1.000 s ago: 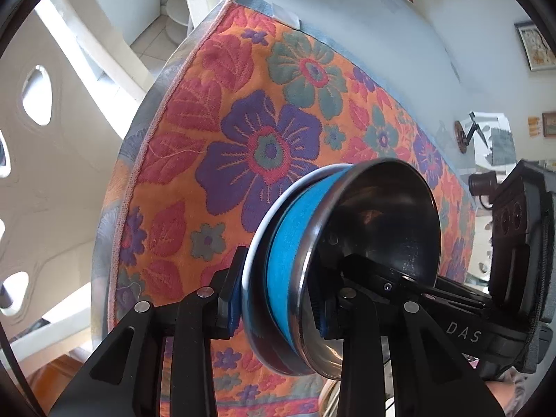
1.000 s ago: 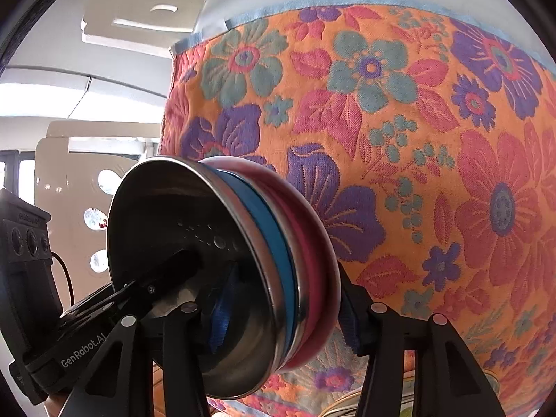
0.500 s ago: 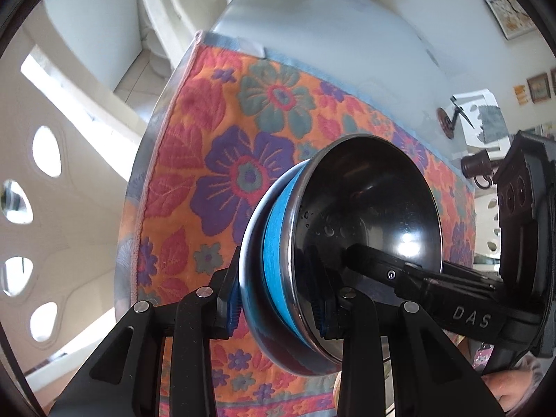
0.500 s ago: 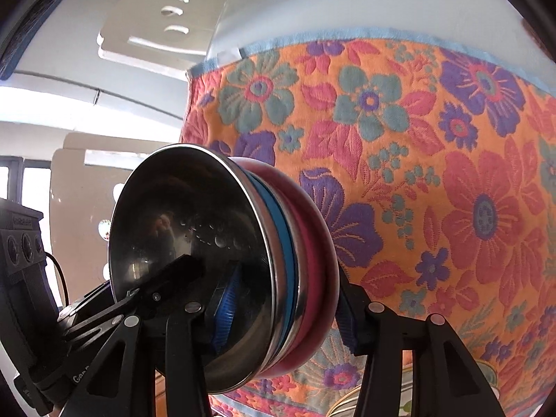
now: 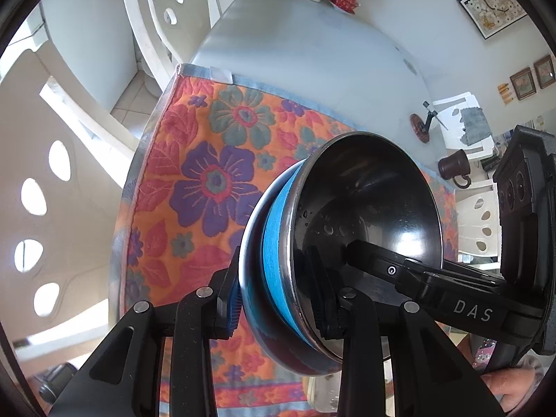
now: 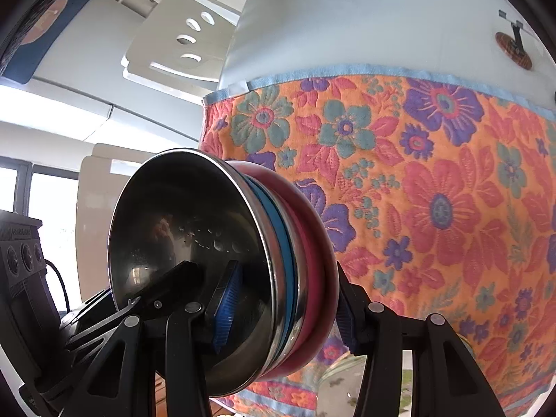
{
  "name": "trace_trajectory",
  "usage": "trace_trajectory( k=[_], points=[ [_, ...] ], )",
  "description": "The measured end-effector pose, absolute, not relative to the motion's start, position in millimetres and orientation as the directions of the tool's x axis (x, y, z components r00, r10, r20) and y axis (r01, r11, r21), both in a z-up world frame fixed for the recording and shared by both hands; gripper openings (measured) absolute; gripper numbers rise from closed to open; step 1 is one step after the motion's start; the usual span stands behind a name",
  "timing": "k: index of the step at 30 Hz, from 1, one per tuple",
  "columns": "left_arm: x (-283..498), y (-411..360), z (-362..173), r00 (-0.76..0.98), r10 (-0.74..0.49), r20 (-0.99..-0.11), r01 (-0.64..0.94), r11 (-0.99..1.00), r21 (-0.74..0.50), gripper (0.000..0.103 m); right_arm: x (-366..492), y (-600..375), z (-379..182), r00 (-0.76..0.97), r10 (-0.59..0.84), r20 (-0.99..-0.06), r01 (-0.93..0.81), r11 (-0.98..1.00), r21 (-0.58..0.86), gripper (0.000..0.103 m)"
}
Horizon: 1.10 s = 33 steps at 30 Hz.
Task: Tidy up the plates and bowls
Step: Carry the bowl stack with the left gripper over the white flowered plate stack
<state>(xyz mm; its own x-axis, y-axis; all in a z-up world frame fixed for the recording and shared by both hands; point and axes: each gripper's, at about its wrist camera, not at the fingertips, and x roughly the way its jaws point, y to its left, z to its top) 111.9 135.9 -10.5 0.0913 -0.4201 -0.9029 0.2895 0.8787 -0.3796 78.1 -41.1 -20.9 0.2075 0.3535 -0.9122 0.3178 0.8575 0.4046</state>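
Stack of nested bowls (image 5: 365, 208) is held up over the floral cloth (image 5: 208, 180) on the table (image 5: 295, 45), clear of it, tipped on edge. Left gripper (image 5: 278, 299) is clamped on one side of the rims, right gripper (image 6: 285, 309) on the other. Steel bowl innermost w/ water drops, blue band (image 6: 281, 229) & pink bowl (image 6: 312, 236) behind.

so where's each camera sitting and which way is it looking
Left wrist: on the left gripper, looking steeply down at the floral cloth over a nested bowl stack clamped in its jaws; the right gripper and a fingertip show.
Right wrist: on the right gripper, same downward aim; the left gripper reaches into the bowl.
Shared: bowl stack, cloth, white table.
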Motion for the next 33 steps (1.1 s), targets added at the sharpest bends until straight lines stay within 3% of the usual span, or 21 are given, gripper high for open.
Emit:
trace_trajectory(
  k=[15, 33],
  points=[
    [22.2, 109.0, 2.1, 0.126, -0.426, -0.896, 0.248, 0.888, -0.388, 0.029, 2.7, -63.7, -6.9, 0.196, 0.348, -0.917, 0.267, 0.881, 0.391, 0.048],
    [-64.9, 72.3, -27.3, 0.068, -0.437, -0.897, 0.279, 0.871, -0.403, 0.029, -102.2, -102.2, -26.9, 0.167, 0.327, -0.930, 0.324, 0.873, 0.365, 0.048]
  ],
)
